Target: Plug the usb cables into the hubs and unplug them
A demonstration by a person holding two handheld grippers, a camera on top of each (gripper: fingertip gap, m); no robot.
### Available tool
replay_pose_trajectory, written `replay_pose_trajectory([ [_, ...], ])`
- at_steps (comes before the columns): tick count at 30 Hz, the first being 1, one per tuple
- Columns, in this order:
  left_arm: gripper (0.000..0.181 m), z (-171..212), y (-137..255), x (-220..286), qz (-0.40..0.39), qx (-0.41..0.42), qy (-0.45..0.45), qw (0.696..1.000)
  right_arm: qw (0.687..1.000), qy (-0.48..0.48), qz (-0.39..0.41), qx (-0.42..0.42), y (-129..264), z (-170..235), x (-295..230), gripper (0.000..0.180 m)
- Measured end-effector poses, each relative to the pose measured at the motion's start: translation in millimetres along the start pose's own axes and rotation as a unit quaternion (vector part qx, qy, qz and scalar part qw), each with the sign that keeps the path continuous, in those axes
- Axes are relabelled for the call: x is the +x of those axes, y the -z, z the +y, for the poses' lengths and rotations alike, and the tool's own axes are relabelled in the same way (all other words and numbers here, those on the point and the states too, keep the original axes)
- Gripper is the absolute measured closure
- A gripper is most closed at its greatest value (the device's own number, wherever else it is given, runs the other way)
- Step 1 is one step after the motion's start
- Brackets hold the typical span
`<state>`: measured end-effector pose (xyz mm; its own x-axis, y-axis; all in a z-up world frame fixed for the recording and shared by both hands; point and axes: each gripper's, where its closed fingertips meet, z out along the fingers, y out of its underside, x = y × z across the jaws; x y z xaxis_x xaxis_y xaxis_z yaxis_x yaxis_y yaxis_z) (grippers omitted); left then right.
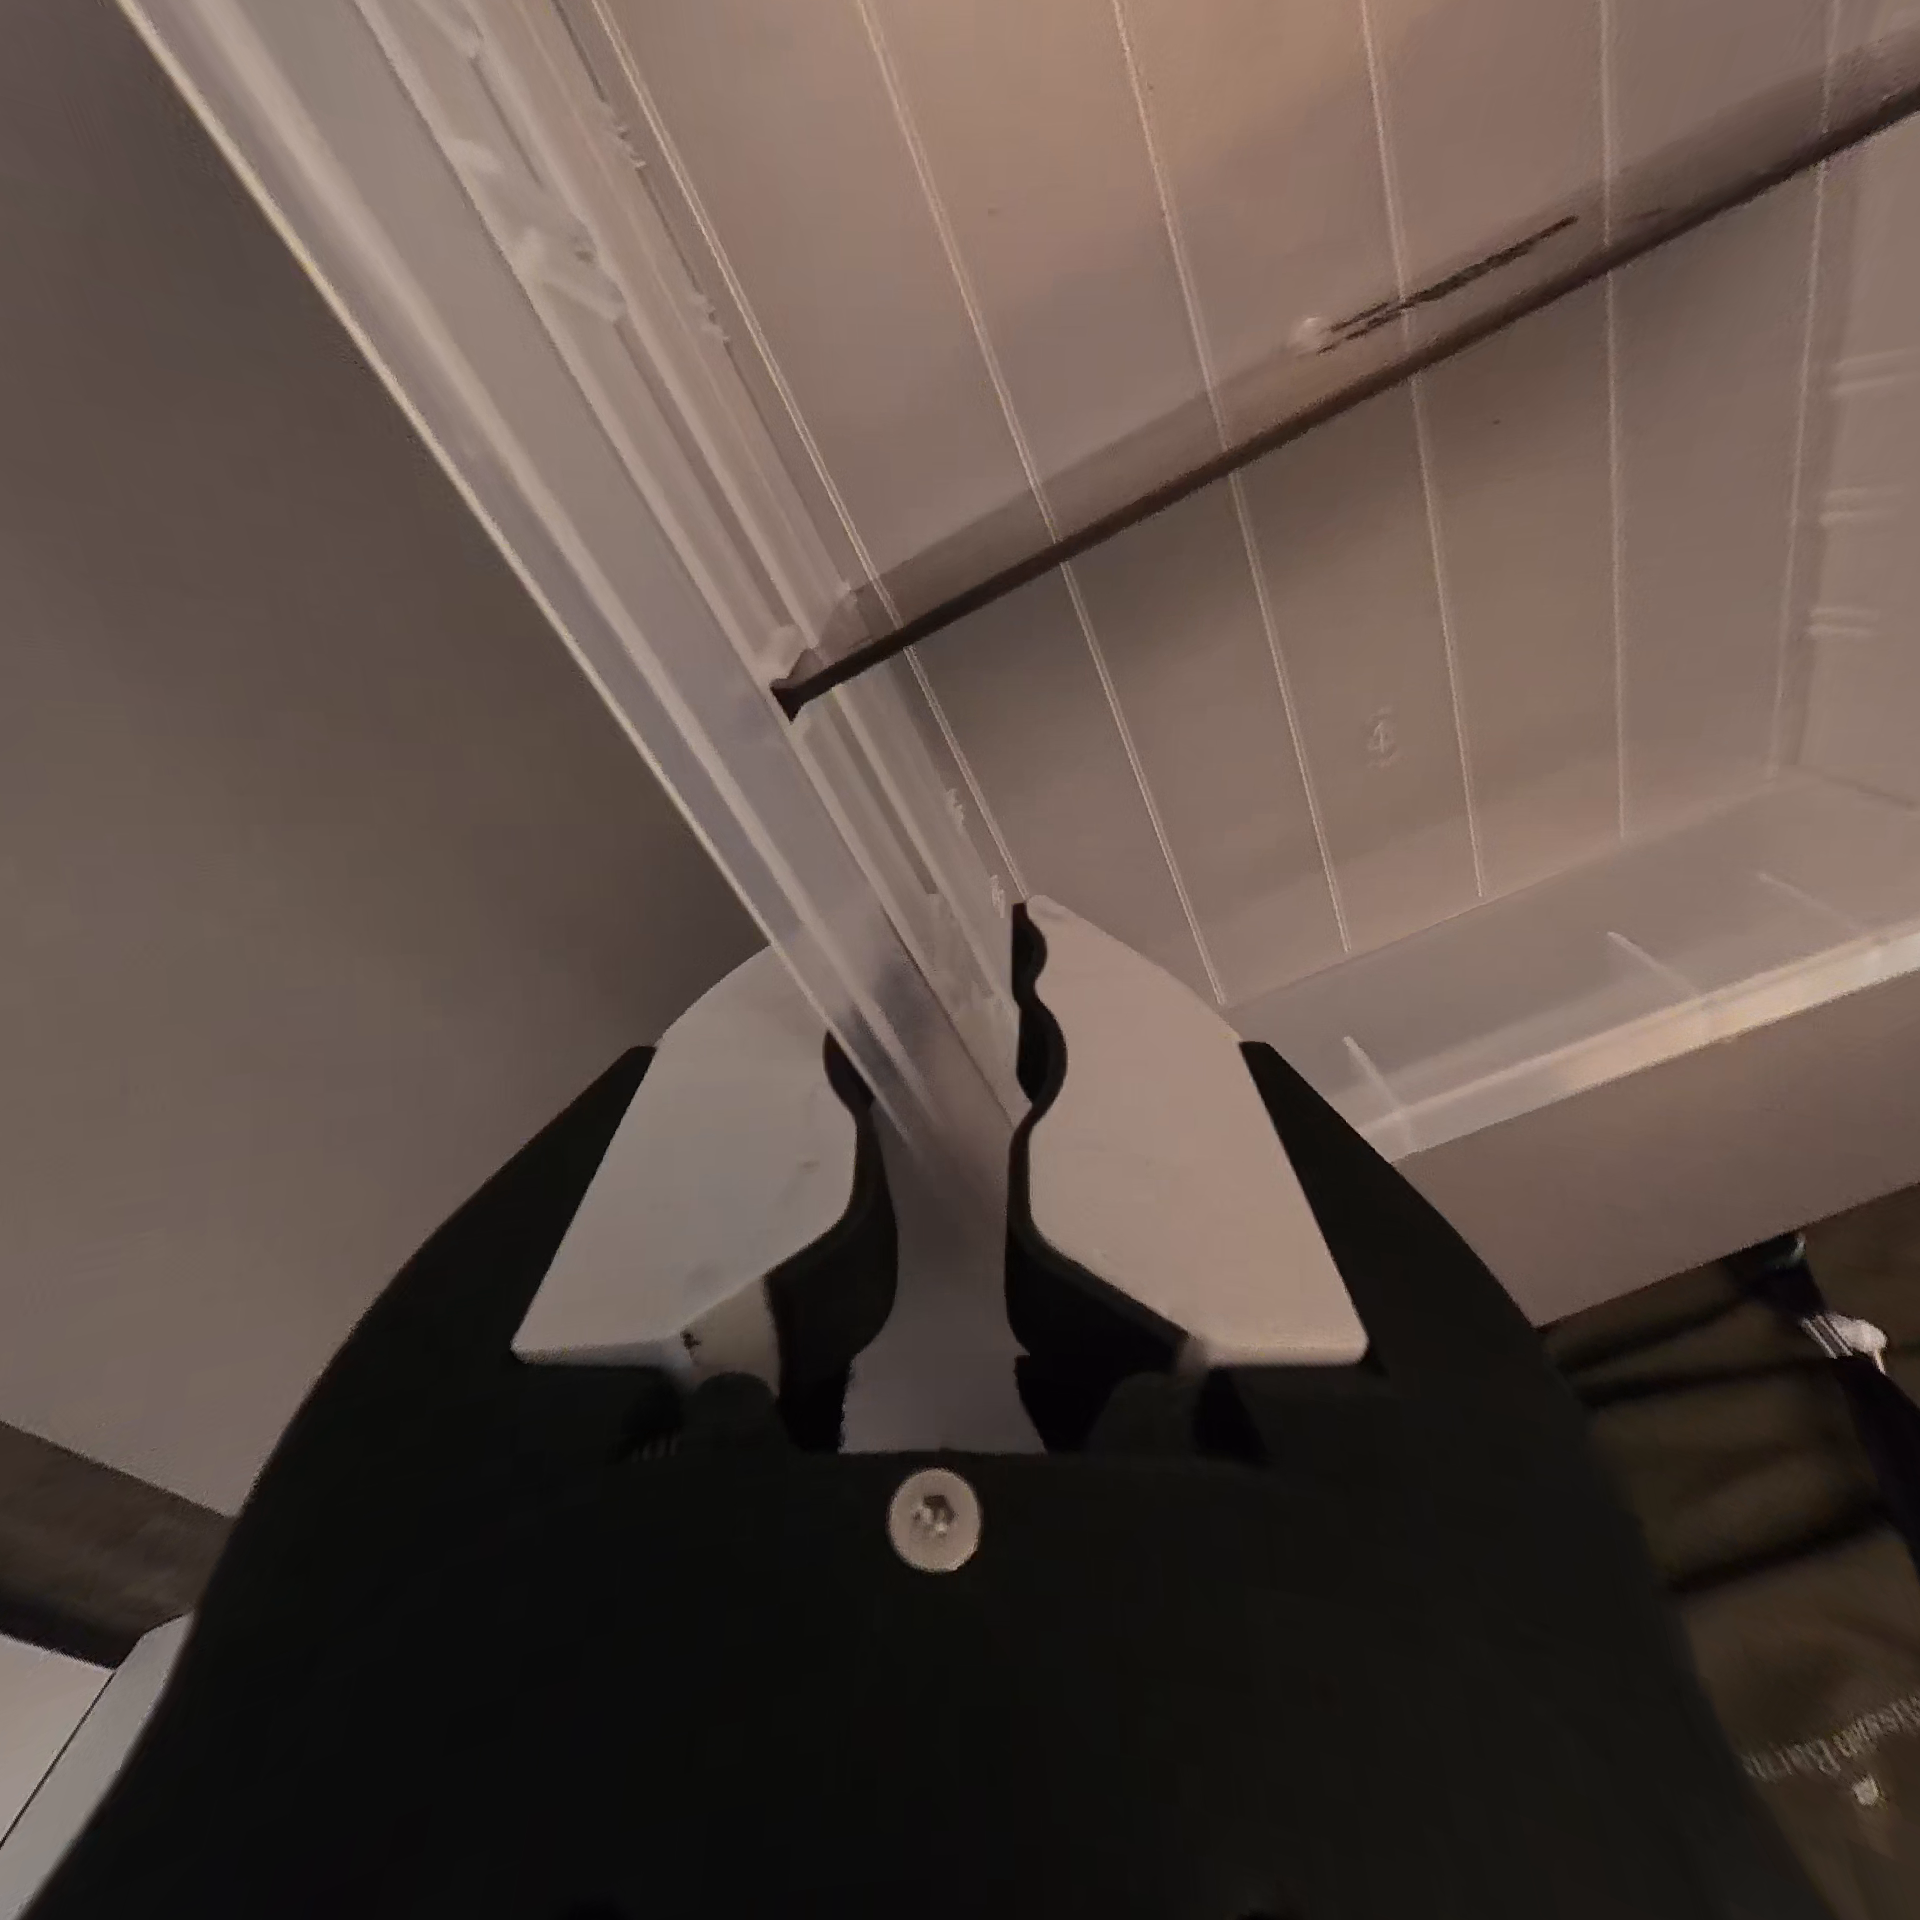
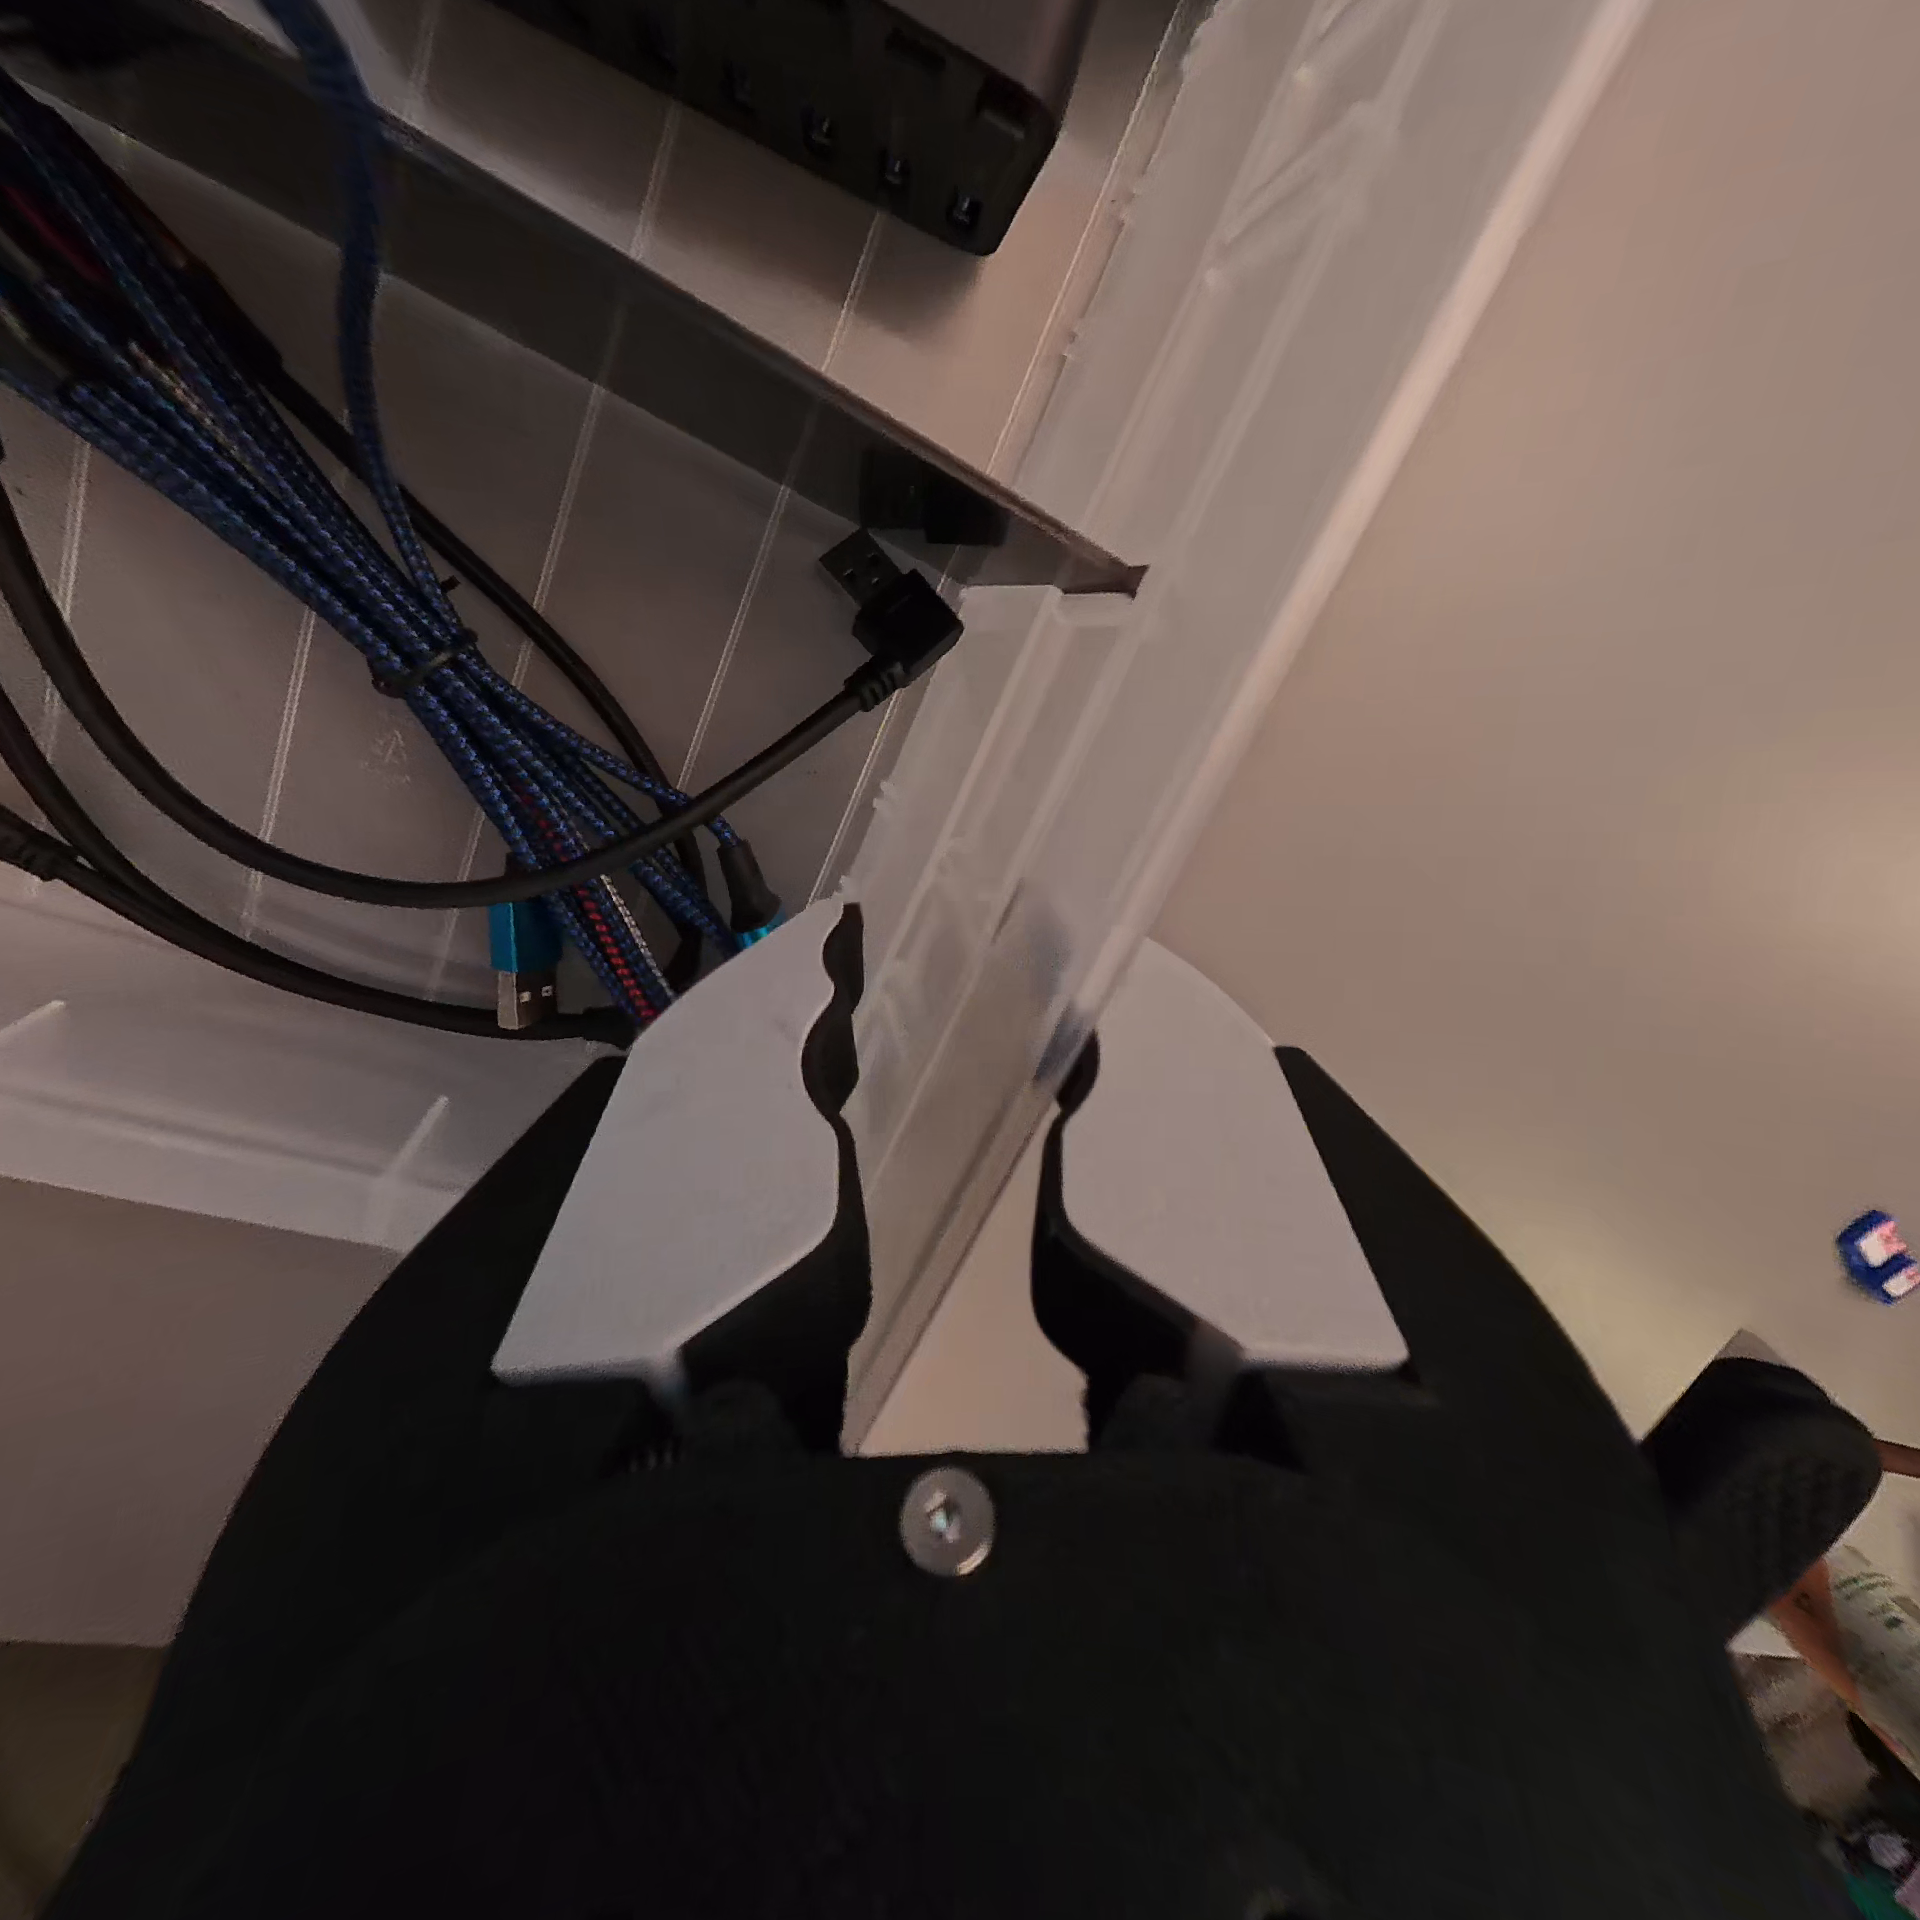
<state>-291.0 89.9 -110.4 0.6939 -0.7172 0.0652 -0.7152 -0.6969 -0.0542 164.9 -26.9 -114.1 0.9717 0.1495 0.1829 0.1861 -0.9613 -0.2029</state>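
While both grippers clamp opposite rims of the clear plastic bin (image 2: 1164, 582), the braided blue USB cables (image 2: 312, 540) lie left of the right gripper (image 2: 961, 997), nearer than the left gripper (image 1: 935, 997).

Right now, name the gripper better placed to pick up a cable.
Right gripper: the cables lie just left of it. Left gripper faces an empty compartment. Both grip the clear bin's rim.

Clear plastic bin (image 1: 1351, 520), ribbed floor and moulded rim (image 1: 644, 540), divided across by a dark partition (image 1: 1299, 416); the compartment in the left wrist view holds nothing. Pale wall (image 1: 260, 623) lies beyond the rim. In the right wrist view, a small blue object (image 2: 1878, 1270) sits at far right, near a black rounded object (image 2: 1756, 1496).
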Motion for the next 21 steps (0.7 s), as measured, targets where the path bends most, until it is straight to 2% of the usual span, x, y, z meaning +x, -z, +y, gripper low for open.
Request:
replay_pose_trajectory([
  [2, 0.158, -1.0, 8.4, 1.6, 0.007, 0.022, -0.010, 1.000, 0.998, -0.002, 0.044, 0.042, 17.7, -8.0, 8.4, 0.139],
  [4, 0.147, -3.7, 23.5, 2.8, 0.014, 0.062, -0.015, 0.998, 0.987, -0.001, 0.121, 0.103, 55.3, -19.7, 11.9, 0.132],
  [6, 0.145, -3.7, 42.1, -1.1, 0.000, 0.103, -0.015, 0.995, 0.963, 0.036, 0.154, 0.219, 103.3, -49.5, -21.1, 0.129],
  [8, 0.144, -4.4, 63.1, -5.0, -0.017, 0.151, -0.013, 0.988, 0.929, 0.101, 0.031, 0.355, 138.2, -83.6, -109.3, 0.130],
  [9, 0.146, -3.7, 72.9, -4.9, -0.022, 0.171, -0.012, 0.985, 0.918, 0.110, -0.052, 0.378, 147.4, -92.3, -152.2, 0.128],
  [11, 0.147, -1.9, 91.4, -7.1, -0.046, 0.208, -0.016, 0.977, 0.925, 0.098, -0.171, 0.326, 142.5, -101.4, -209.0, 0.123],
  [13, 0.147, 0.8, 105.8, -5.0, -0.062, 0.233, -0.024, 0.970, 0.938, 0.073, -0.221, 0.257, 126.1, -109.8, -240.0, 0.137],
  [14, 0.147, 1.9, 111.7, -2.9, -0.068, 0.243, -0.032, 0.967, 0.944, 0.064, -0.224, 0.232, 115.7, -112.5, -249.0, 0.139],
  [16, 0.147, 3.9, 121.7, 2.9, -0.078, 0.263, -0.047, 0.961, 0.972, 0.076, -0.156, 0.159, 84.1, -108.8, -242.0, 0.127],
  [17, 0.146, 4.7, 126.1, 5.1, -0.083, 0.270, -0.052, 0.958, 0.979, 0.072, -0.145, 0.125, 72.4, -105.3, -240.2, 0.128],
  [21, 0.145, 2.9, 141.5, 11.1, -0.110, 0.297, -0.063, 0.946, 0.969, -0.028, -0.228, 0.088, 56.4, -112.8, -265.8, 0.140],
])
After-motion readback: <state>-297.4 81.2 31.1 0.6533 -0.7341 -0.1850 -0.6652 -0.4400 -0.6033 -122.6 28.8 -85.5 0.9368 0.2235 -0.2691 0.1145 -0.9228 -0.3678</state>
